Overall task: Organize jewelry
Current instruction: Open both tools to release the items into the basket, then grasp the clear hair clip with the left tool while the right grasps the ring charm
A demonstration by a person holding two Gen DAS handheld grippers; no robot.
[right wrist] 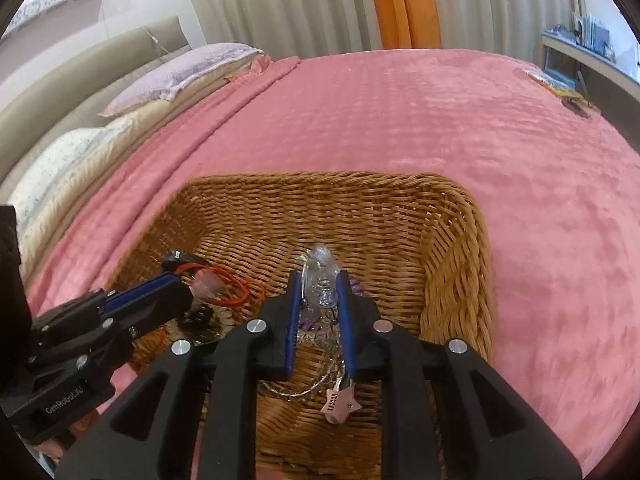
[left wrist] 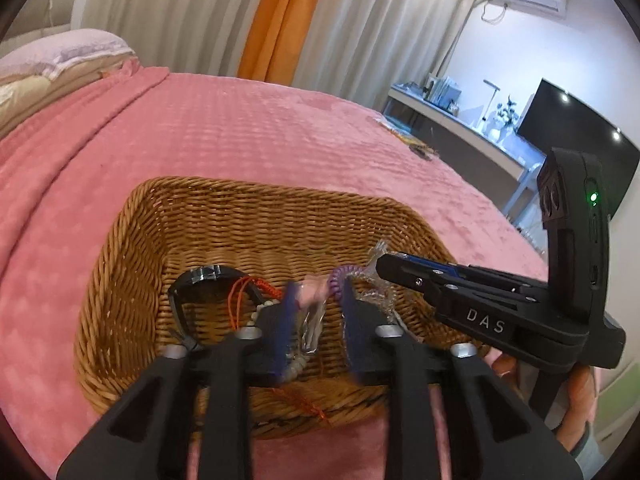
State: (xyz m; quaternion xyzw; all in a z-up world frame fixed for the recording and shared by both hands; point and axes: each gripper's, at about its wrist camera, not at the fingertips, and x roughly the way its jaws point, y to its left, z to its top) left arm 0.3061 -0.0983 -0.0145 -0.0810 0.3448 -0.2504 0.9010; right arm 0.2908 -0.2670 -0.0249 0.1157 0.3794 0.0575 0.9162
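Two tongs of mine hang over the tan woven wicker basket that sits on the pink plush bedspread, and all the jewelry is down in it. From the left wrist view, my left gripper stands partly spread with a small clear plastic packet and the purple coiled spiral band between its blue pads; the blur keeps me from saying whether it grips either. Beside them lie a black wristwatch with a faceted case, an orange braided cord and a string of pale round beads. My right gripper comes in from the right, and its body reads "DAS" in white letters. From the right wrist view, that right gripper has its pads narrowed around a crinkled clear packet of glittery silver chain, seemingly pinching it. A pink star-shaped tag with small print I cannot read dangles below on a thin chain. The left gripper reaches in bearing "GenRobot.AI". I judge everything here light and limp: plastic film is slippery, chains tangle and snag in wicker, so I would pinch the packet's middle, not a loose strand.
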